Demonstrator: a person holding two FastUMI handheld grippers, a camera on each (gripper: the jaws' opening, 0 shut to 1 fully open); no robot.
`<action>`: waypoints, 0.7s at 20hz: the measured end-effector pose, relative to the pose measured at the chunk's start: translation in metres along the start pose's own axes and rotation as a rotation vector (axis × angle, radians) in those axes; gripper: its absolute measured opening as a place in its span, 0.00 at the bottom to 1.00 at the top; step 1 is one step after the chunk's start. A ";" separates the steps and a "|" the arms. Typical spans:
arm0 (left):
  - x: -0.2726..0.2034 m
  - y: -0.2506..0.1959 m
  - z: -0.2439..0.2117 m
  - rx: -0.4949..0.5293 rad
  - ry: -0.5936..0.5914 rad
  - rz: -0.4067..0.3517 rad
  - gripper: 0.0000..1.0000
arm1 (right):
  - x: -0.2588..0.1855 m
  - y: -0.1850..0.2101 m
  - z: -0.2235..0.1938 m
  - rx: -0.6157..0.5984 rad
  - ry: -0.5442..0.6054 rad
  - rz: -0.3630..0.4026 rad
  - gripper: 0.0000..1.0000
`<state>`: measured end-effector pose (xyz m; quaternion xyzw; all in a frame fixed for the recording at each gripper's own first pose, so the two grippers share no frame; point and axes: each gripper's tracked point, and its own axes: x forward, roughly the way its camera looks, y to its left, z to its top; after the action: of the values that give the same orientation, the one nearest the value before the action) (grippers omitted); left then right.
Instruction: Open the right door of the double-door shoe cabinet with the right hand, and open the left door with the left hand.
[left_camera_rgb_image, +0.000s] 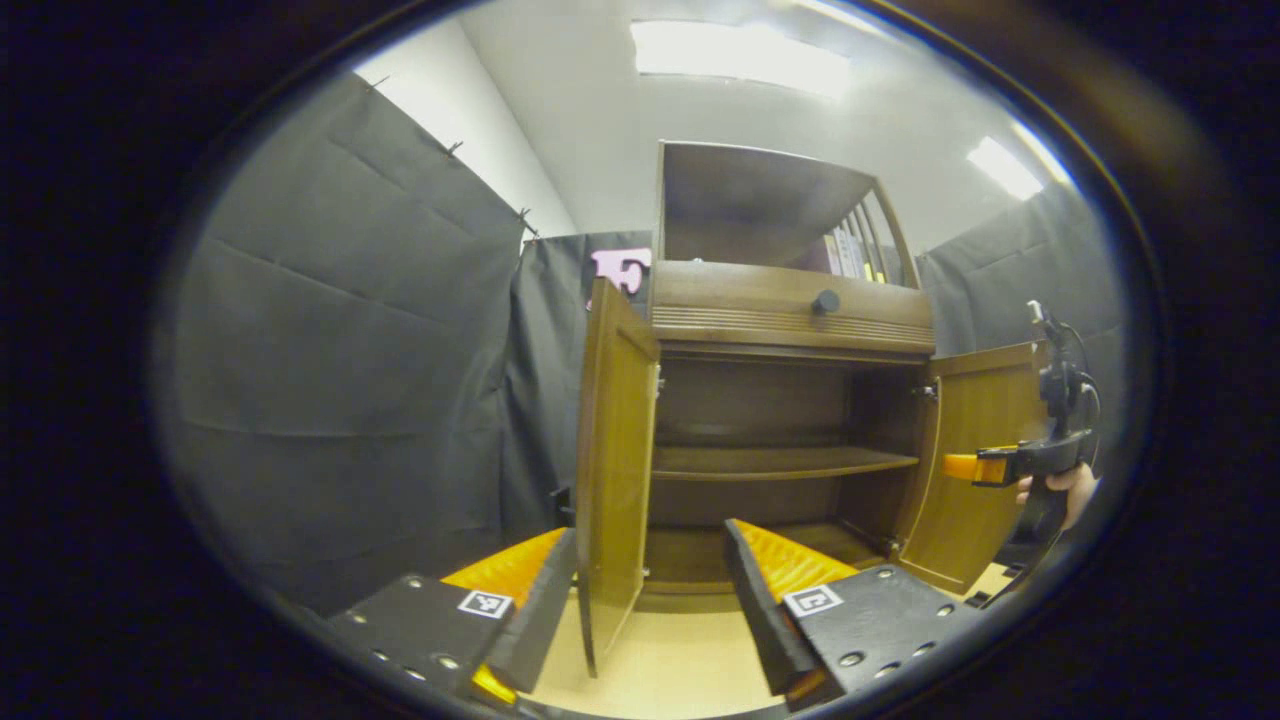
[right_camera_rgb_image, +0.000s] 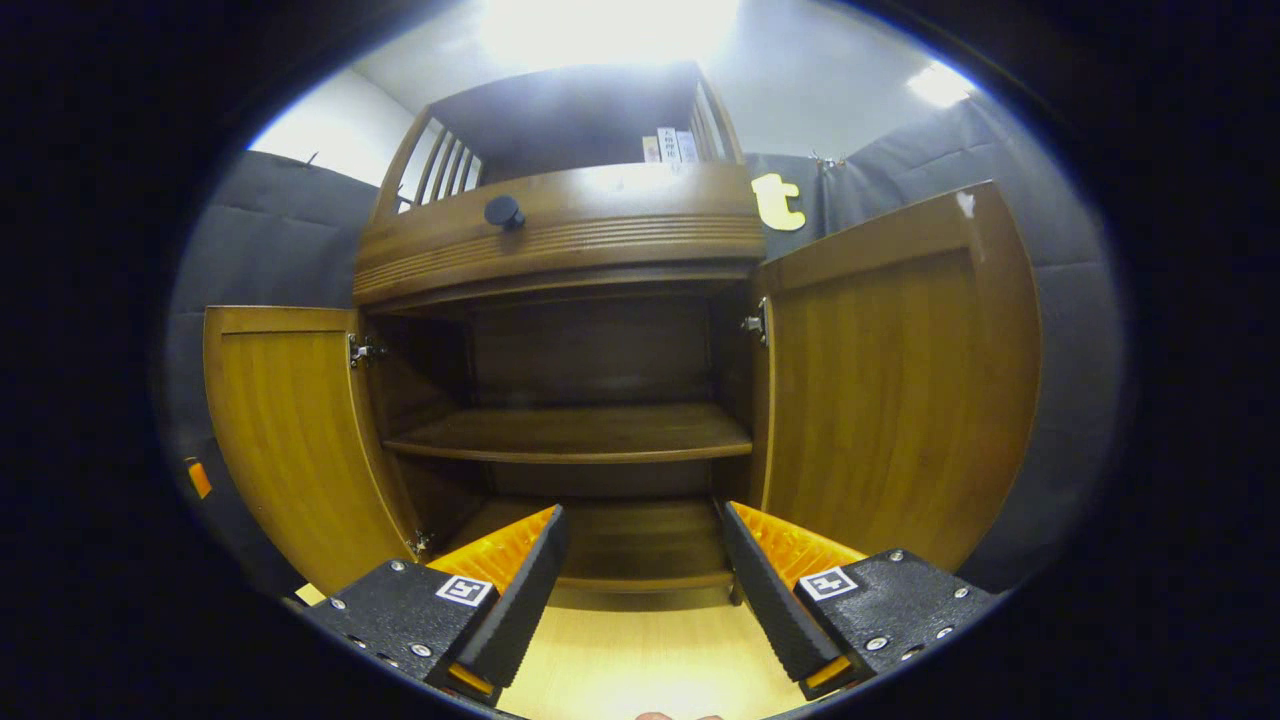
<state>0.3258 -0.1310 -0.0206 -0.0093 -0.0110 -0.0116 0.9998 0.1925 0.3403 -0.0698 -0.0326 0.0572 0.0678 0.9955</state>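
I have both doors of the cabinet (right_camera_rgb_image: 560, 240) swung out already, so I judge the task all but finished. In the left gripper view the left door (left_camera_rgb_image: 612, 470) stands edge-on between my left hand-held gripper (left_camera_rgb_image: 645, 590) fingers, its free edge coming down into the gap; the jaws are spread wide and neither finger looks to press on the wood, so I read it as released around the door, not clamped. It sits there, I think, because that edge is what the door was drawn by. In the same view the right door (left_camera_rgb_image: 975, 450) is open at the far side, with the right hand-held gripper (left_camera_rgb_image: 960, 466) held by a hand (left_camera_rgb_image: 1065, 492) just in front of it. In the right gripper view the right hand-held gripper (right_camera_rgb_image: 640, 585) is likewise spread wide and holds nothing, pointing at the bare shelf (right_camera_rgb_image: 570, 432), with the right door (right_camera_rgb_image: 890, 390) wide open beside it and the left door (right_camera_rgb_image: 290, 430) open on the other side. Both grippers only need backing off.
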 end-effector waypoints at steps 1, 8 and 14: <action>0.001 -0.001 0.001 -0.007 0.001 0.009 0.95 | -0.005 -0.004 0.003 -0.010 -0.001 -0.002 0.95; 0.005 -0.020 0.009 -0.074 -0.040 0.034 0.89 | -0.049 -0.040 -0.005 -0.063 0.014 0.014 0.92; -0.002 -0.023 0.005 -0.091 -0.019 0.079 0.91 | -0.074 -0.053 -0.002 -0.107 -0.057 0.072 0.92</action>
<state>0.3228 -0.1542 -0.0154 -0.0552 -0.0196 0.0276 0.9979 0.1271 0.2778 -0.0605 -0.0819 0.0262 0.1076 0.9905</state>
